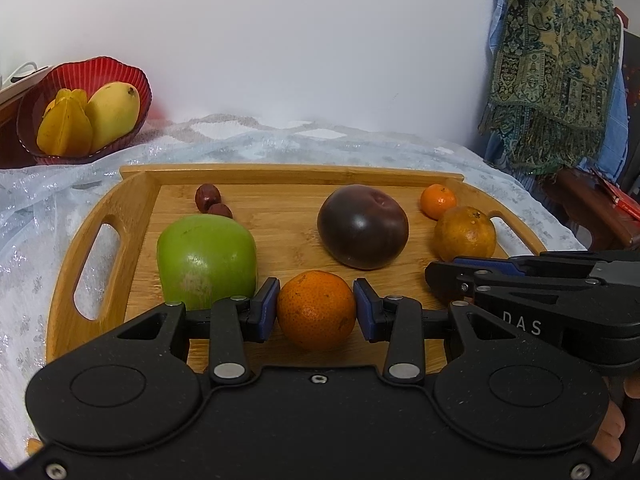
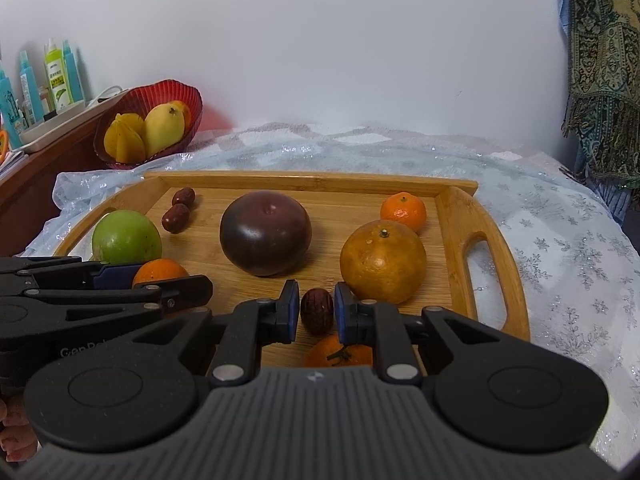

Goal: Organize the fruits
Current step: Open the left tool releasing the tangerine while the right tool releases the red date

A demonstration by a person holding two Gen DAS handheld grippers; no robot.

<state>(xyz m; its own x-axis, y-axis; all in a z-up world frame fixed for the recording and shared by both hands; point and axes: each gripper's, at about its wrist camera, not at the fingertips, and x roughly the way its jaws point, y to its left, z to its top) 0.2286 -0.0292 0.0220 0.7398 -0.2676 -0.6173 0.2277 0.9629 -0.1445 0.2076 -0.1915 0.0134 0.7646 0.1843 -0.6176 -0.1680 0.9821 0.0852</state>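
both grips set: left gripper [image 1: 316, 310] pinches the orange [image 1: 316, 310], right gripper [image 2: 317, 312] clamps the date [image 2: 317, 311]; lift both straight up, clear of the tray [image 1: 132, 204].

White sequinned cloth [image 2: 560, 216] over table; wooden tray [image 2: 452, 216], red bowl [image 2: 188, 96] atop

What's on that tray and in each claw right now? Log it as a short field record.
surface: wooden tray on a pale cloth
left claw: shut on an orange
right claw: shut on a red date
loose on tray: green apple, dark purple fruit, large orange, small mandarin, two dates
off tray: red bowl with mango and starfruit
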